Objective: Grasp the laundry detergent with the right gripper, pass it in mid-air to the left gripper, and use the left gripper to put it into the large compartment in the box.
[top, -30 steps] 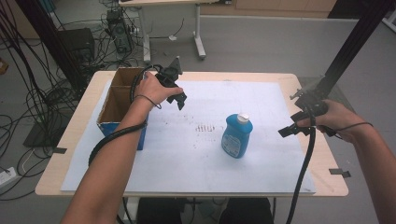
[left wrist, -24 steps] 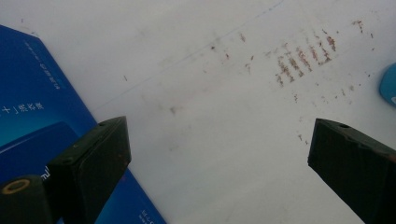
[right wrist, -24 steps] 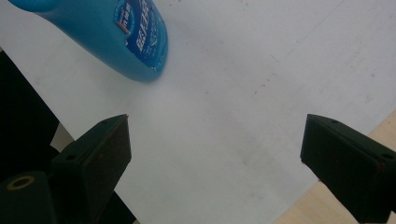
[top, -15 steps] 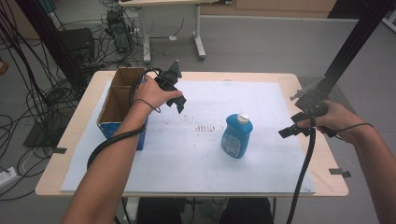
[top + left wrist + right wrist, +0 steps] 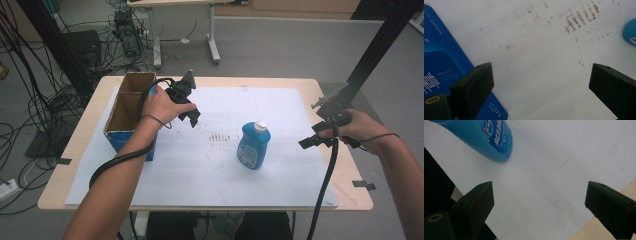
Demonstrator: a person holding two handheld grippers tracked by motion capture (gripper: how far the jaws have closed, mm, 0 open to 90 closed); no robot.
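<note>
Likely light, smooth and a bit slippery, the bottle (image 5: pixel 253 146) stands upright; grip its flat body, not the cap, since both grippers' fingers (image 5: pixel 471 92) are spread, empty

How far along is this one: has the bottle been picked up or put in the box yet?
Nothing looks done yet: the bottle stands upright on the white sheet, apart from the box. In hand: the left gripper hangs beside the box, the right gripper near the table's right edge, both with jaws open and empty. Left, probably: grasping the bottle and moving it to the box.
</note>
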